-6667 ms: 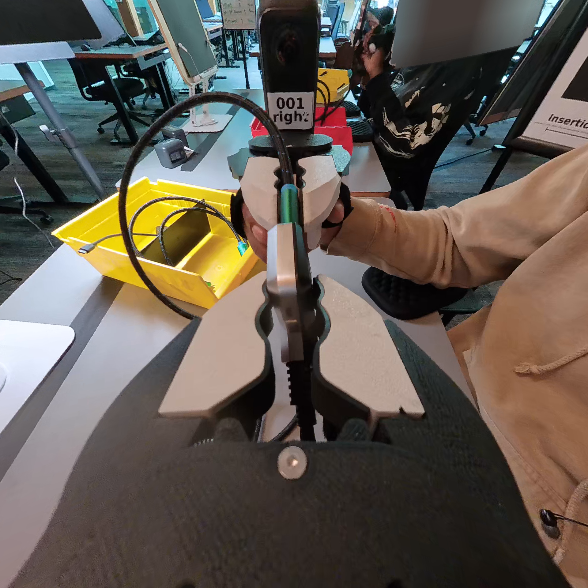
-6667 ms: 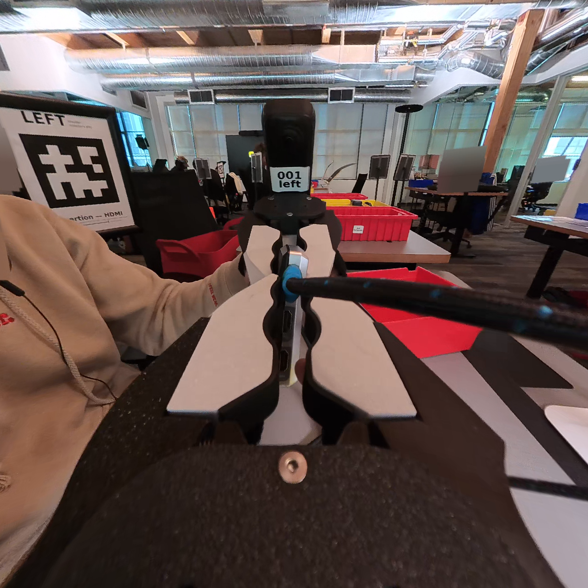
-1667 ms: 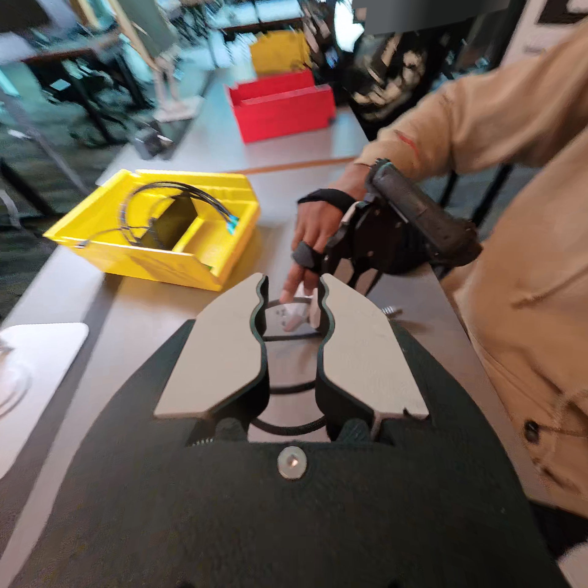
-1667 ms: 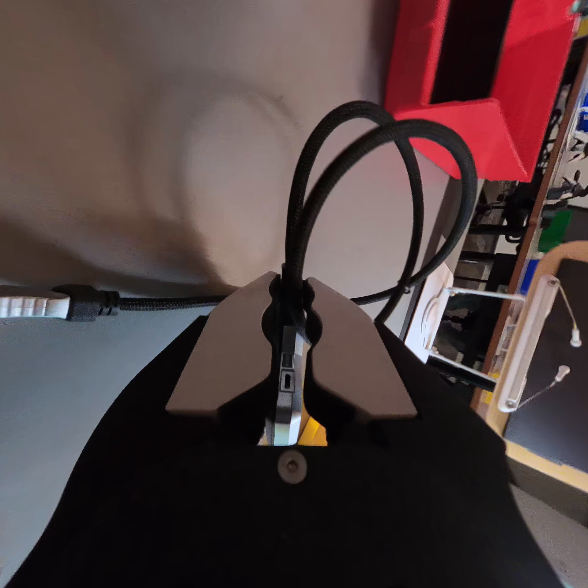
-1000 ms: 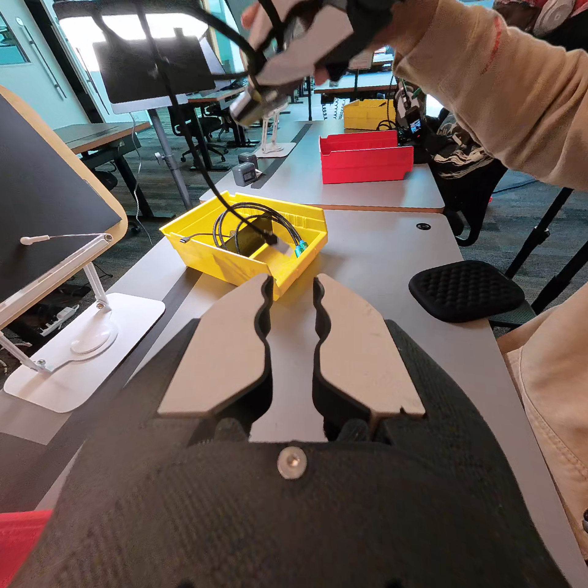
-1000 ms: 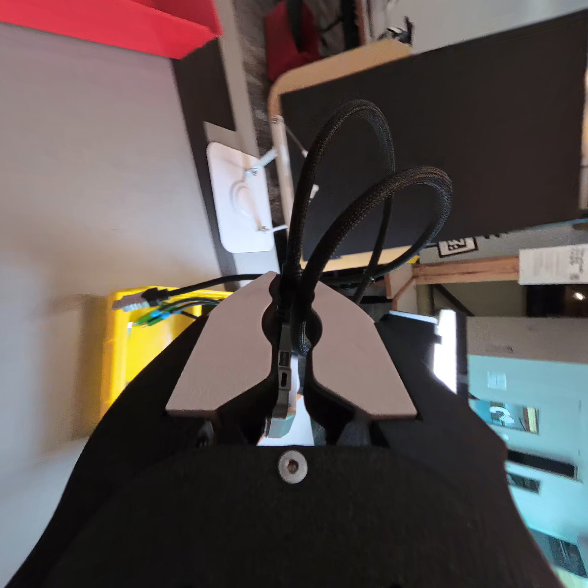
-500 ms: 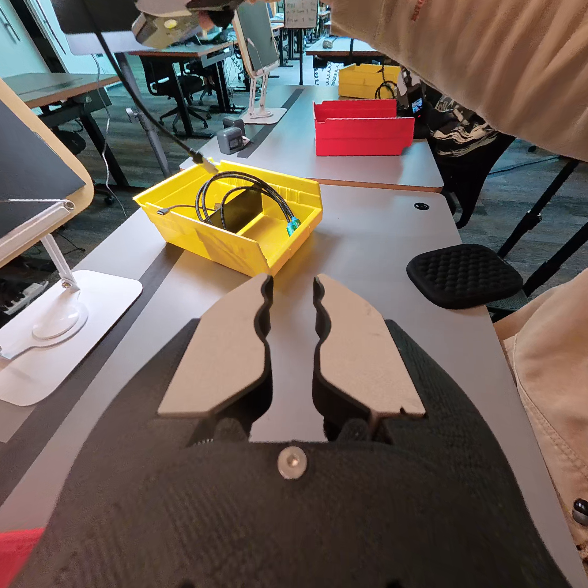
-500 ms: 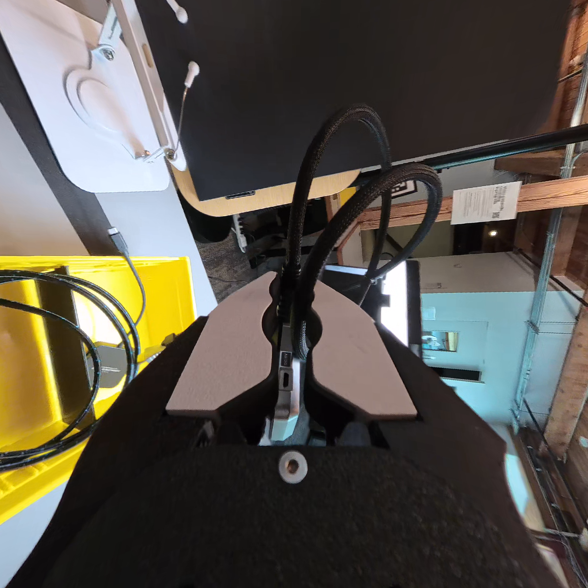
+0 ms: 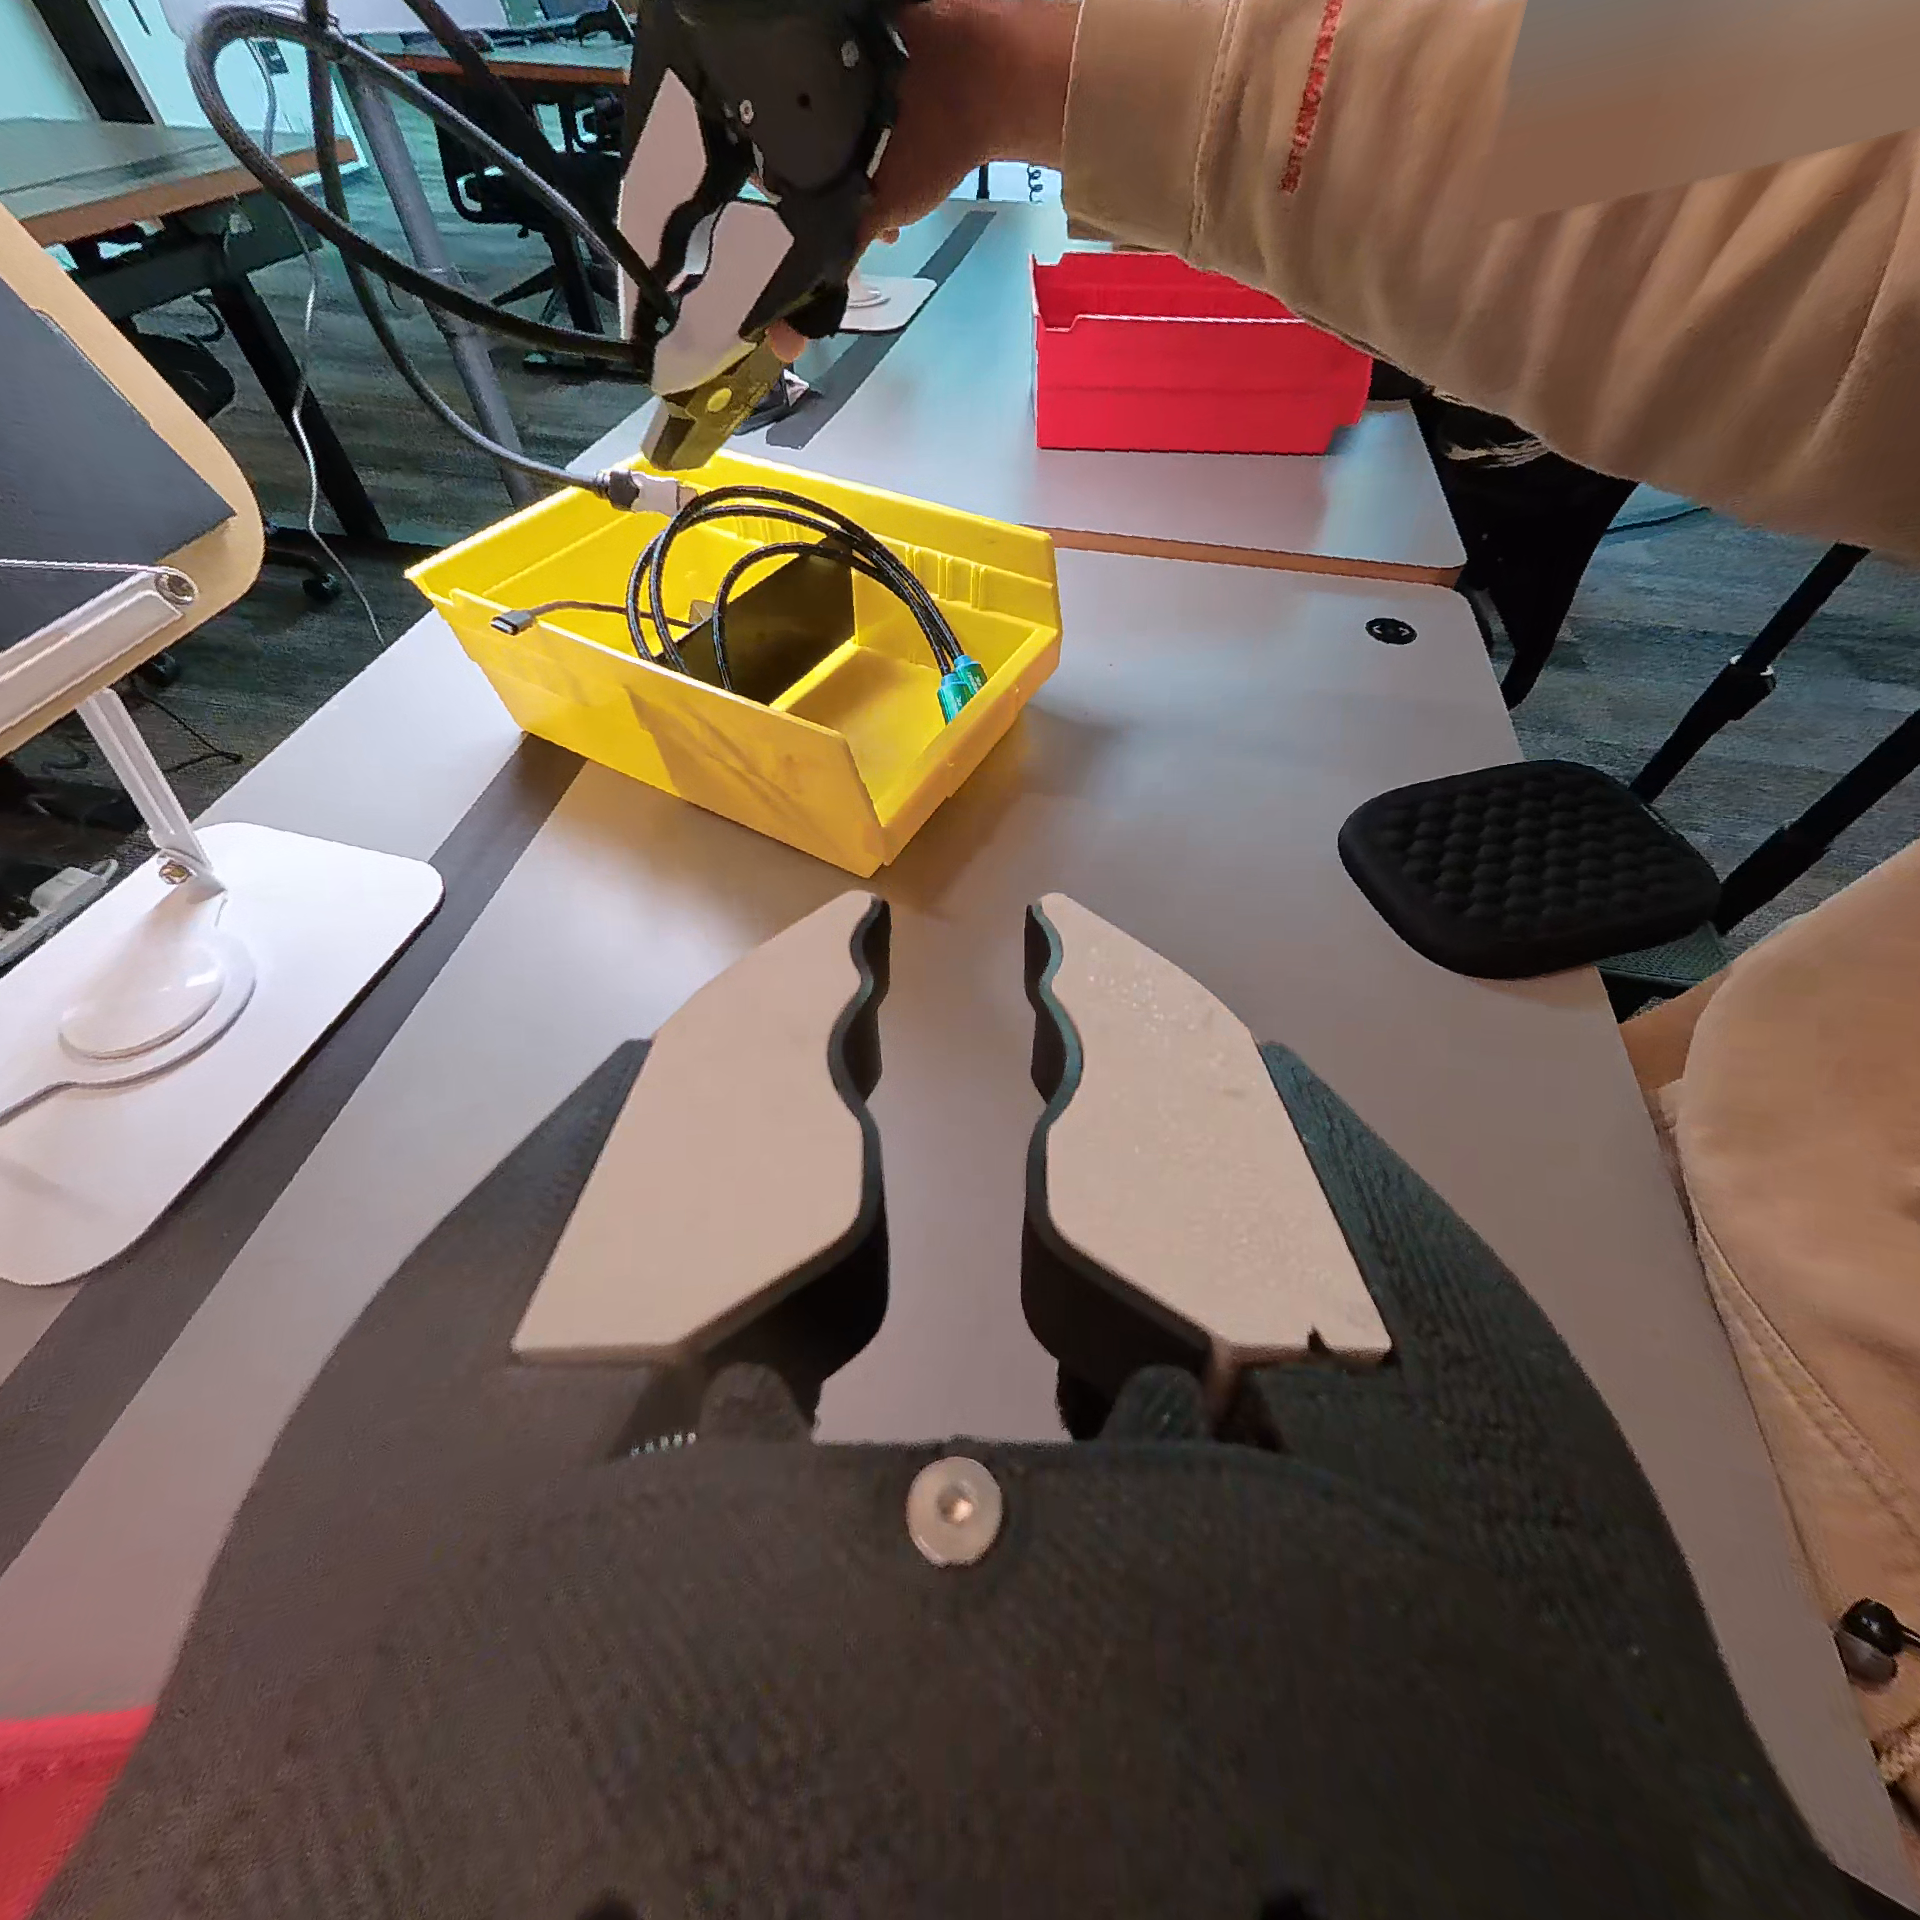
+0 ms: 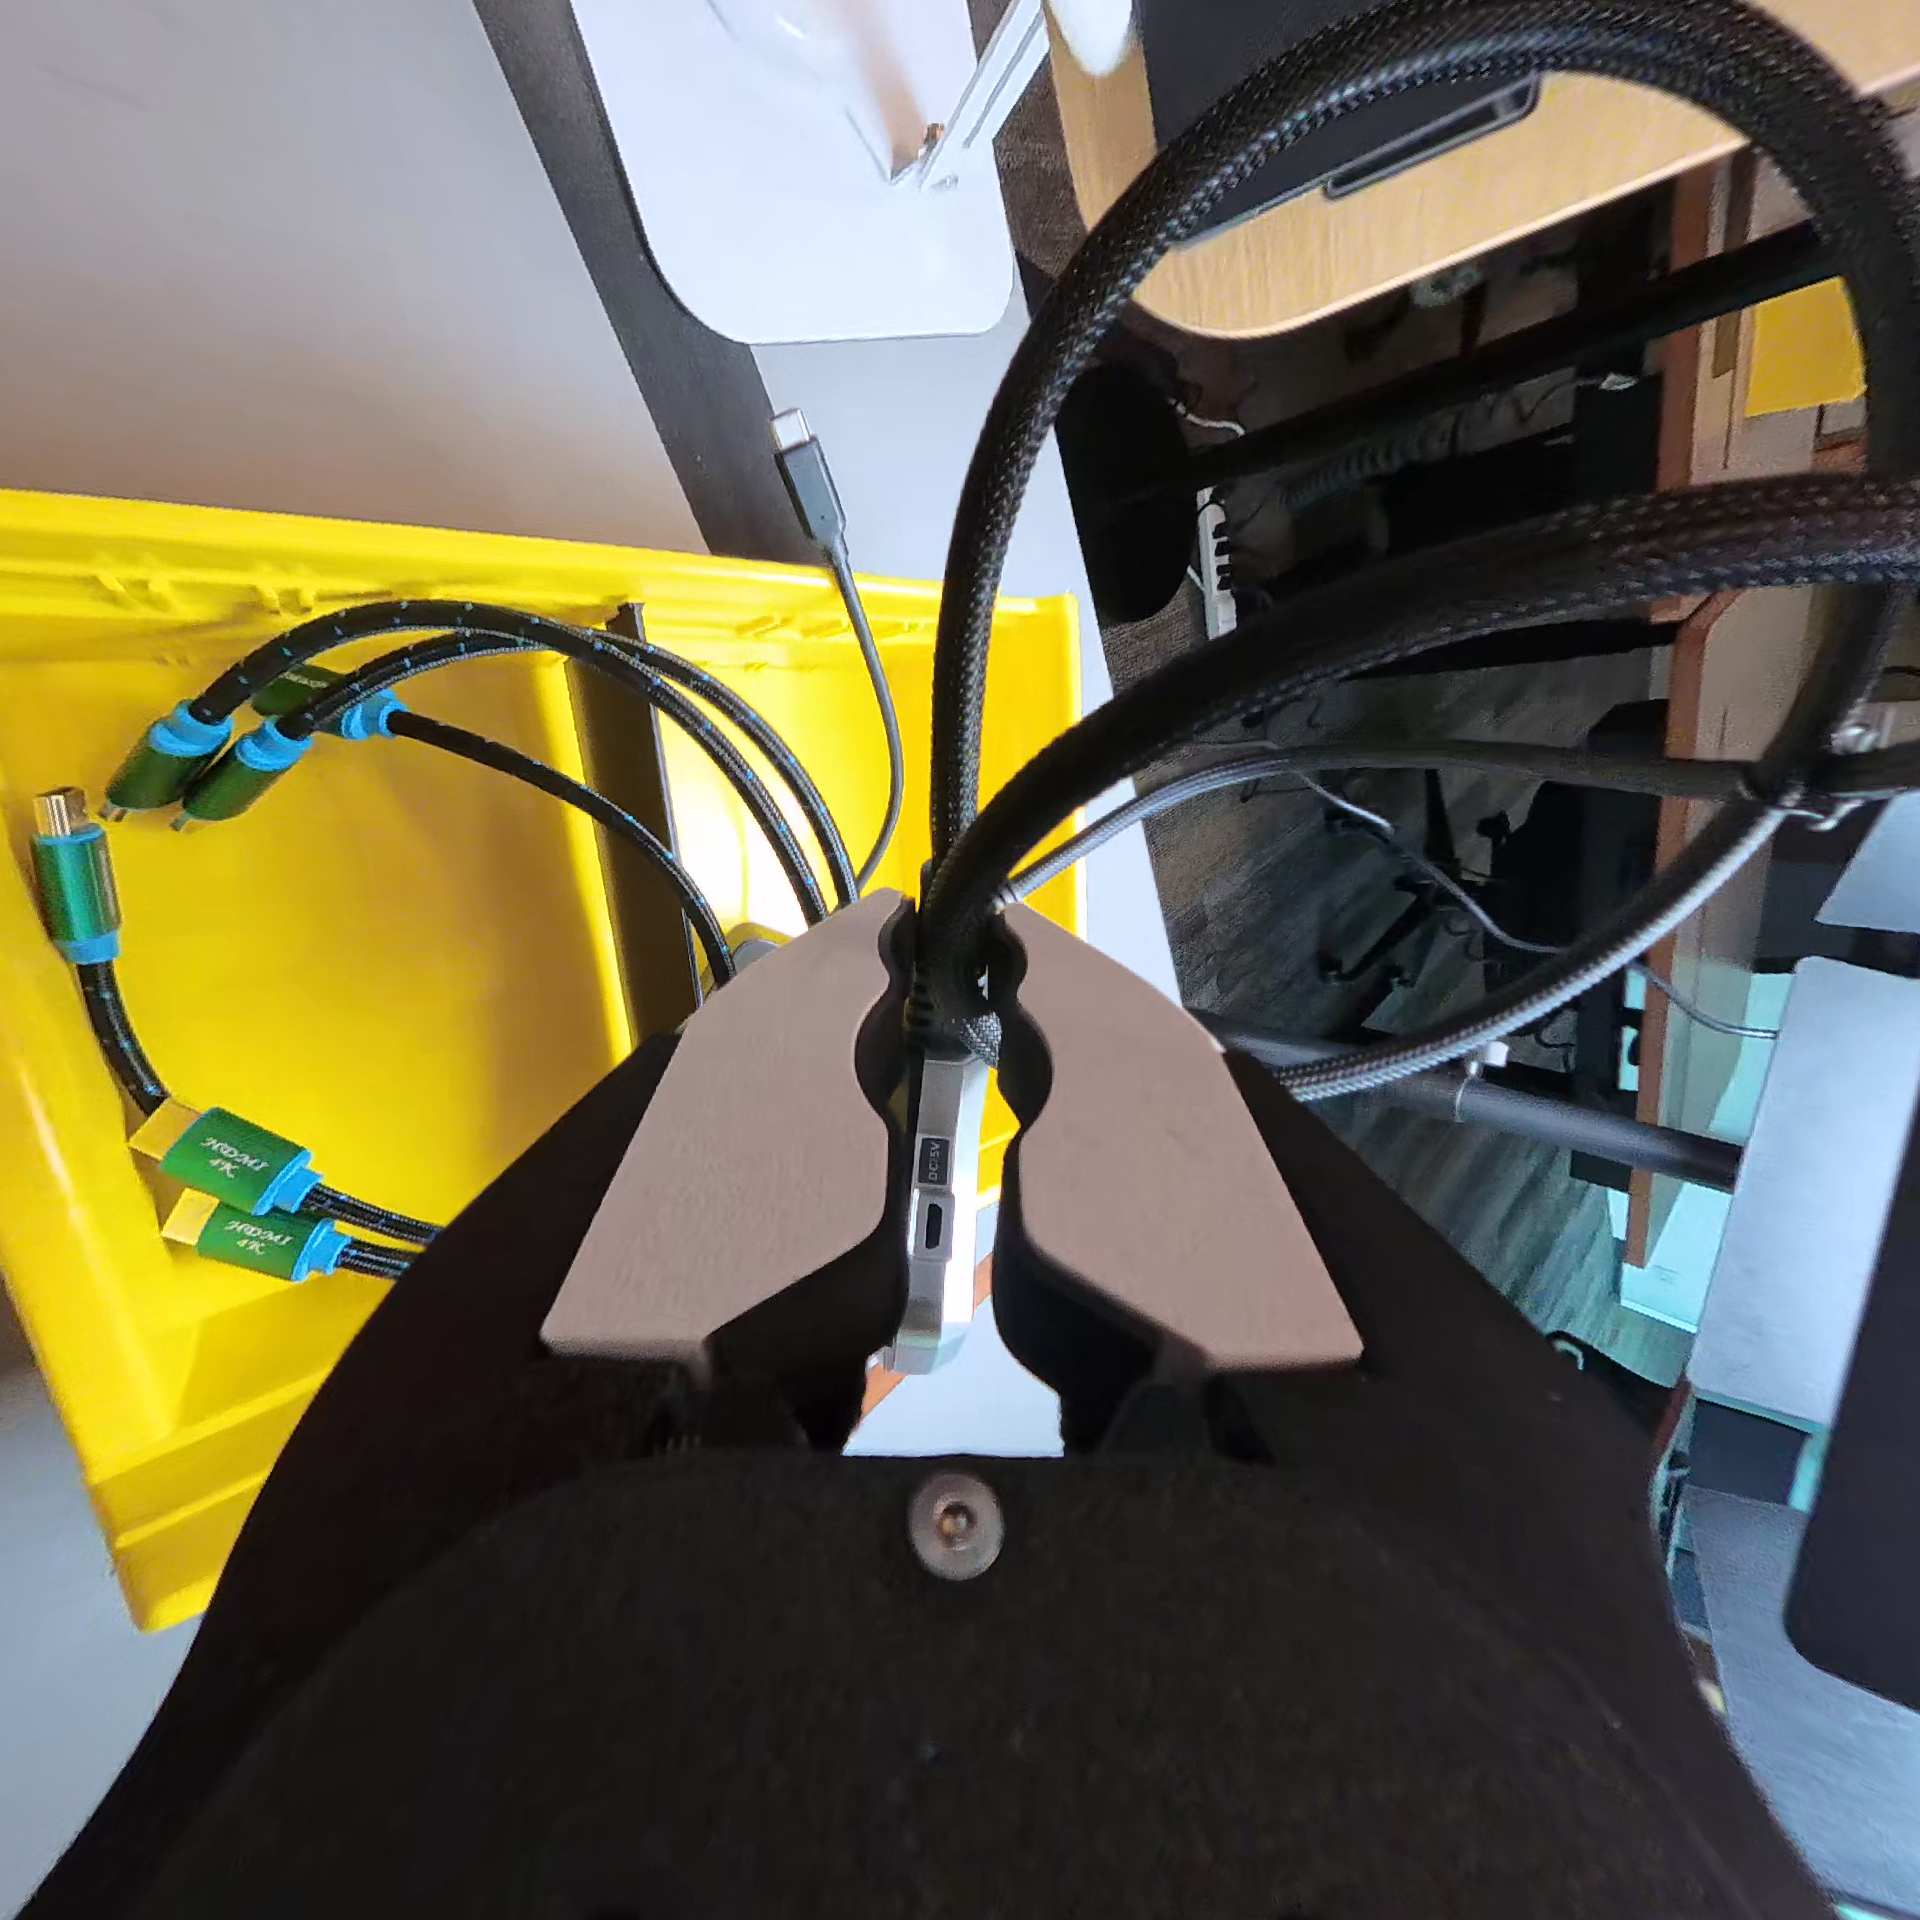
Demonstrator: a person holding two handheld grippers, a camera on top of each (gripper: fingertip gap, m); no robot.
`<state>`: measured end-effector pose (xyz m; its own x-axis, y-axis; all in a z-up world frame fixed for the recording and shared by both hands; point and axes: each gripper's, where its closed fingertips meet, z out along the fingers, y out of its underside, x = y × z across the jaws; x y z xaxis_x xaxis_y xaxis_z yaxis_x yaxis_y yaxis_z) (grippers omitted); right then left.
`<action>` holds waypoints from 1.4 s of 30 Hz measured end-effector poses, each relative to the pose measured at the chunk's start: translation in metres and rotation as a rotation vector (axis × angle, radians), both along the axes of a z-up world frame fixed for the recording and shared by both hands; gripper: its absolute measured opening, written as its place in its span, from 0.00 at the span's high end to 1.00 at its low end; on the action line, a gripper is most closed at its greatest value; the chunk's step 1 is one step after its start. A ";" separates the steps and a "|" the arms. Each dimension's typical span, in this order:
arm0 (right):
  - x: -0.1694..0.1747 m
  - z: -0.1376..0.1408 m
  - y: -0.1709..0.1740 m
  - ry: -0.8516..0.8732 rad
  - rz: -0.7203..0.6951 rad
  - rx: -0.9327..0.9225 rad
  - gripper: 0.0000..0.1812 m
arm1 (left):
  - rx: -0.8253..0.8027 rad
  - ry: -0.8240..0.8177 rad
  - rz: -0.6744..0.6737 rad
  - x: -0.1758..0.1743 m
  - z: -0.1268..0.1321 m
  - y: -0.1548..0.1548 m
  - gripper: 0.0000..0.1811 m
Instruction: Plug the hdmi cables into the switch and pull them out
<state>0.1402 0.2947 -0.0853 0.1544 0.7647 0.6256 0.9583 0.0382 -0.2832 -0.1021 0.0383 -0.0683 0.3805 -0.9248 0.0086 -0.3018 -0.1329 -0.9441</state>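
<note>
My right gripper point(image 10: 954, 935) is shut on the silver switch point(image 10: 940, 1195). The switch's thick black braided cable point(image 10: 966, 582) loops out past the fingertips. It hangs over the yellow bin point(image 10: 312, 551), which holds HDMI cables with green plugs point(image 10: 229, 1148). In the left wrist view the right gripper point(image 9: 727, 260) holds the switch point(image 9: 707, 416) just above the far edge of the bin point(image 9: 748, 758). The cables' plugs point(image 9: 956, 691) lie at the bin's right end. My left gripper point(image 9: 956, 925) is open and empty, low over the grey table in front of the bin.
A white stand base point(image 9: 156, 1018) with a tilted board sits at the left, and a black padded rest point(image 9: 1527, 862) at the table's right edge. A red bin point(image 9: 1184, 353) stands on the far table. A thin cable's USB-C plug point(image 10: 805, 478) hangs over the bin's rim. Left tips to right tips: about 35 cm.
My right gripper has swung the switch across and down over the yellow bin. My left gripper, earlier shut on the switch, has stayed open and empty over the table.
</note>
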 end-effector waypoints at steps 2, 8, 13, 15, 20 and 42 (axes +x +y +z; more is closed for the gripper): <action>0.004 -0.004 0.001 -0.009 -0.011 -0.025 0.93 | 0.000 0.005 -0.003 0.002 -0.001 -0.001 0.86; 0.019 -0.019 0.009 -0.063 -0.042 -0.066 0.93 | -0.010 0.012 -0.003 0.002 -0.005 0.001 0.86; 0.035 -0.035 0.017 -0.101 -0.068 -0.112 0.93 | -0.023 0.016 0.002 0.001 -0.010 0.004 0.86; 0.040 -0.043 0.020 -0.100 -0.071 -0.132 0.93 | -0.030 0.018 0.005 0.001 -0.012 0.006 0.86; 0.048 -0.063 0.026 -0.094 -0.054 -0.189 0.93 | -0.064 0.017 0.004 0.003 -0.021 0.011 0.86; 0.060 -0.066 0.036 0.068 -0.176 -0.293 0.82 | -0.087 0.068 0.043 -0.004 -0.033 0.019 0.84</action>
